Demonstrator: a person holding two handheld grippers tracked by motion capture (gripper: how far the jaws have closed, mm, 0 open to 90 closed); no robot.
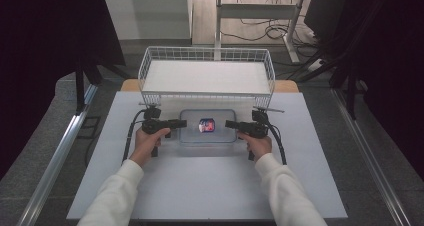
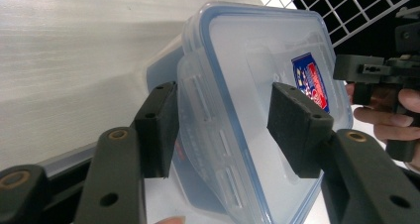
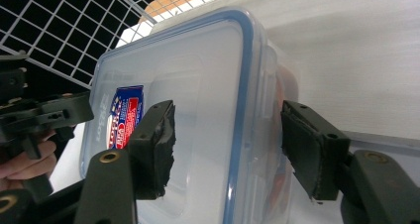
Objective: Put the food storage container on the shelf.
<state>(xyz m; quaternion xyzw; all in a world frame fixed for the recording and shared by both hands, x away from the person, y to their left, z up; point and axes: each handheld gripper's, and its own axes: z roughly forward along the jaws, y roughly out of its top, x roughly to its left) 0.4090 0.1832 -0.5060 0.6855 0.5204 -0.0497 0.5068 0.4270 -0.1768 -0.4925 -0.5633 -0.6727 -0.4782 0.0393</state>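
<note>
A white wire basket (image 1: 207,76) stood at the table's (image 1: 200,186) far edge; just before it lay a clear lidded food container (image 1: 207,126), its ends straddled by the spread left gripper (image 1: 181,123) and right gripper (image 1: 229,124)

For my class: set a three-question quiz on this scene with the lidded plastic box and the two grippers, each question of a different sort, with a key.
1. True or false: the wire basket stands behind the plastic box.
2. The box's label is mainly: A) green B) blue and red C) yellow.
3. Fill in: the left gripper and right gripper have their jaws ____ at the box's short ends.

Key: 1 true; 2 B; 3 open.
</note>
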